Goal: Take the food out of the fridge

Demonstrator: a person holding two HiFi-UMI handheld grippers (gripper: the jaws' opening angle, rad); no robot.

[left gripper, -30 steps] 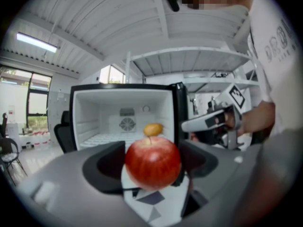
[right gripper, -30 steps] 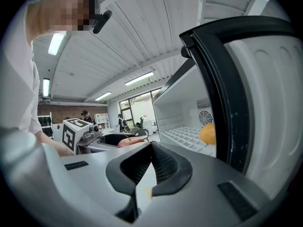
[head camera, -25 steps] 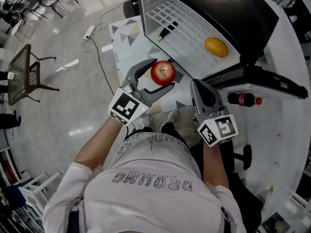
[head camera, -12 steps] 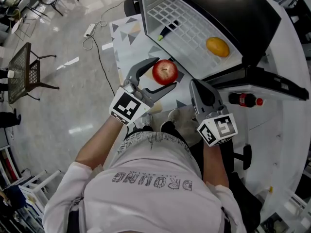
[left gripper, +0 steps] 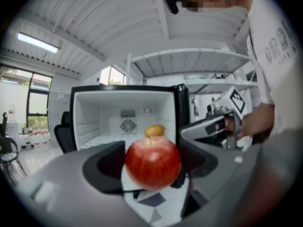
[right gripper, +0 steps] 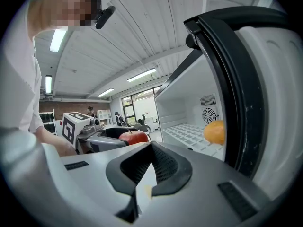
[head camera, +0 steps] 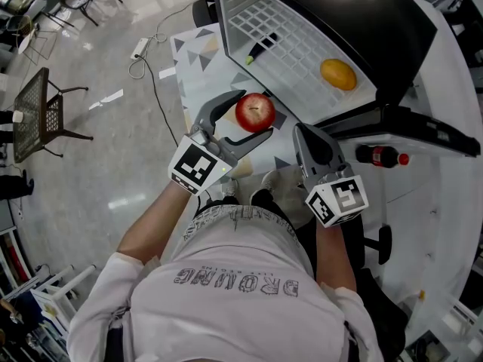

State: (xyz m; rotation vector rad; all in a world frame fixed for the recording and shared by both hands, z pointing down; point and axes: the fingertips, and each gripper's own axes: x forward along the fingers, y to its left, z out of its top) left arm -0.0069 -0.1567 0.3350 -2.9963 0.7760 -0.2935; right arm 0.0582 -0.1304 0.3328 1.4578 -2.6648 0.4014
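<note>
My left gripper (head camera: 255, 115) is shut on a red apple (head camera: 254, 112), held in the air just outside the open fridge; the apple (left gripper: 152, 161) fills the space between the jaws in the left gripper view. An orange (head camera: 336, 74) lies on the fridge's white wire shelf (head camera: 287, 44), and it shows behind the apple as the orange (left gripper: 154, 130). My right gripper (head camera: 303, 130) is shut with nothing in it, beside the fridge door (head camera: 400, 119). From the right gripper (right gripper: 151, 145) I see the orange (right gripper: 215, 132) inside and the apple (right gripper: 134, 136) at the left.
A cola bottle (head camera: 379, 155) lies in the door's shelf. A patterned mat (head camera: 198, 59) covers the floor below the fridge front. A mesh chair (head camera: 41, 115) and a power strip with cable (head camera: 139, 51) are on the floor to the left.
The left gripper and the apple have shifted only a hair toward the fridge. The right gripper has stayed put.
</note>
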